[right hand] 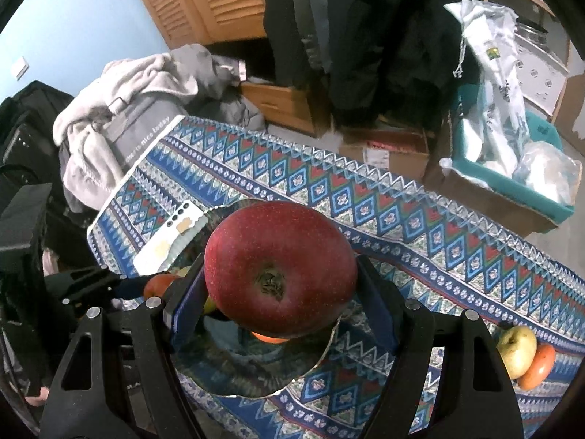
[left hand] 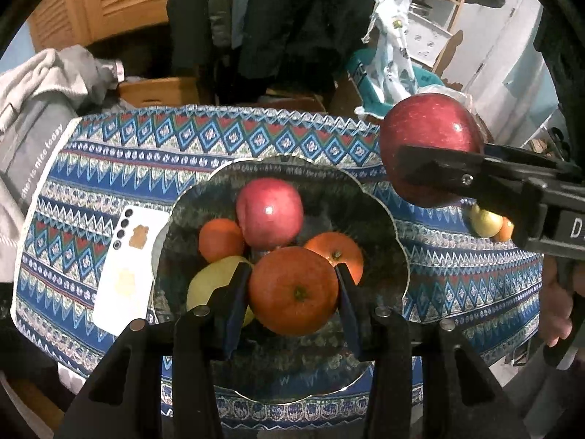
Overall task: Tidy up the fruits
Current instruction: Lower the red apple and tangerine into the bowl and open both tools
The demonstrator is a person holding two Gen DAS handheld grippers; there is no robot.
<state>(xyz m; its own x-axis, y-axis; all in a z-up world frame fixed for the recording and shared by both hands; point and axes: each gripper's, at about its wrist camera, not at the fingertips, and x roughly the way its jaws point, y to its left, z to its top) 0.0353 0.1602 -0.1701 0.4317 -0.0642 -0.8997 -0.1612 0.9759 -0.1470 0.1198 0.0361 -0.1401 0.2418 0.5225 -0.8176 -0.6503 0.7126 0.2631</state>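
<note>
My left gripper (left hand: 292,289) is shut on an orange (left hand: 294,291), held over the scalloped glass bowl (left hand: 387,219). The bowl holds a red apple (left hand: 270,212), two more oranges (left hand: 221,239) (left hand: 338,250) and a yellow-green apple (left hand: 212,281). My right gripper (right hand: 281,289) is shut on a big red apple (right hand: 280,269) and holds it above the bowl's right rim (right hand: 321,358); that apple also shows in the left wrist view (left hand: 429,135). A yellow-green apple (right hand: 517,349) and an orange (right hand: 537,366) lie on the cloth at the right.
A white phone (left hand: 126,270) lies on the patterned tablecloth (left hand: 109,168) just left of the bowl. Grey clothes (right hand: 120,102) are piled at the table's left end. Cardboard boxes (right hand: 395,150) and a teal bin (right hand: 512,179) stand beyond the far edge.
</note>
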